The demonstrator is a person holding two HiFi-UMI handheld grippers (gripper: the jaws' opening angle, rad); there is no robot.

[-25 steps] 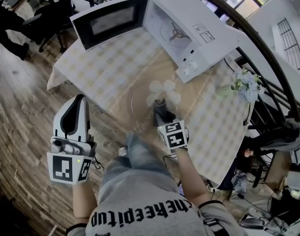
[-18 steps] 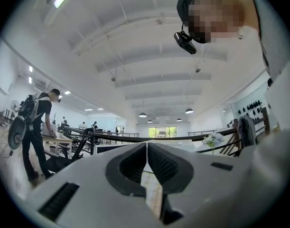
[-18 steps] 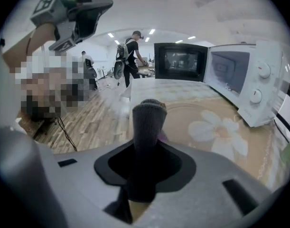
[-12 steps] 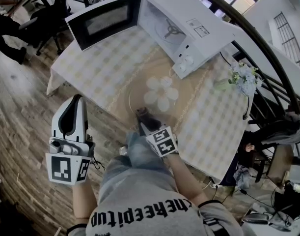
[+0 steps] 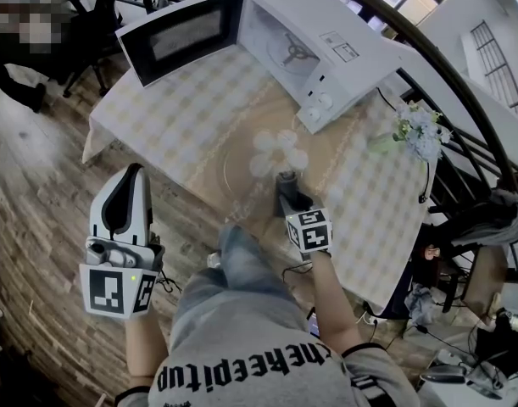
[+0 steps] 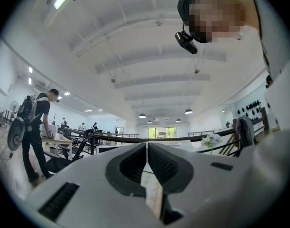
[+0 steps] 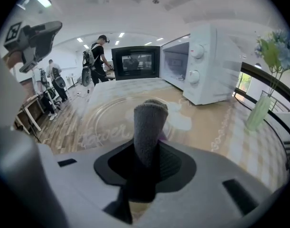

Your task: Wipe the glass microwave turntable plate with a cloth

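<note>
Left gripper (image 5: 136,172) hangs off the table's near-left side, over the wood floor (image 5: 38,193). Its jaws are pressed together with nothing between them, and it's pointing up toward the ceiling in its own view (image 6: 146,146).

Moving right, the table (image 5: 157,117) has a pale checked cloth on it with a tan mat in the middle. The glass turntable plate (image 5: 242,164) lies flat on that mat, in front of the microwave, with a white flower shape (image 5: 280,149) at its right part.

Right gripper (image 5: 286,185) reaches in from the near side, jaws clamped on a rolled grey cloth (image 5: 286,179). In its own view the cloth (image 7: 148,122) sticks out past the jaws over the plate (image 7: 104,115), near the flower. I honestly can't tell if it's touching the glass.

Behind it all, the white microwave (image 5: 335,45) has its door (image 5: 186,34) swung wide open to the left. Far right there's a vase of pale flowers (image 5: 418,136).
</note>
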